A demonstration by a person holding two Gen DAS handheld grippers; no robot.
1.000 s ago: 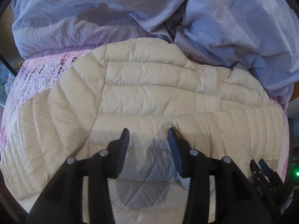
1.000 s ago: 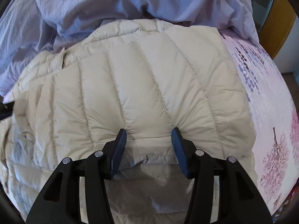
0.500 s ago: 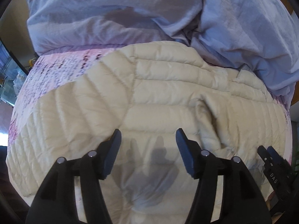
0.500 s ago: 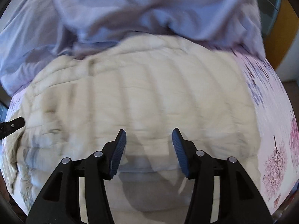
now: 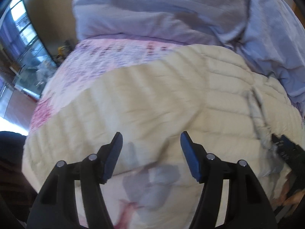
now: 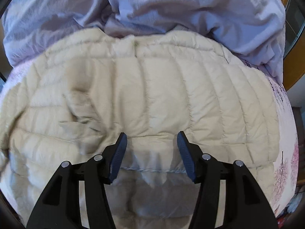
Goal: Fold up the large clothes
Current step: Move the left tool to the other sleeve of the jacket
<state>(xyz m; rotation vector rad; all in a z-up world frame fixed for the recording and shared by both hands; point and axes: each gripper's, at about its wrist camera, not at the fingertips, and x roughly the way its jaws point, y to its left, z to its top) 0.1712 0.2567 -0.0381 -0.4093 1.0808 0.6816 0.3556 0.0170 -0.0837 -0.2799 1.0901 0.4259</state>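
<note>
Left wrist cam: left gripper is up over the cream puffer jacket, jaws spread w/ nothing between them, and they've just been opening. Jacket lies flat across the bed, on the pink floral sheet. A crumpled lavender duvet is bunched along the far side, touching the jacket's far edge. Pic is pretty blurry tbh. At the right edge the other tool, the right gripper, pokes in just beside a pale seam strip on the jacket.

Right wrist cam: right gripper also hangs over the jacket, jaws apart, nothing pinched. They've just been opening a bit too. Below them a hem edge of the jacket runs across, w/ another layer of the jacket under it. Same duvet on the far side, sheet showing on the right.
</note>
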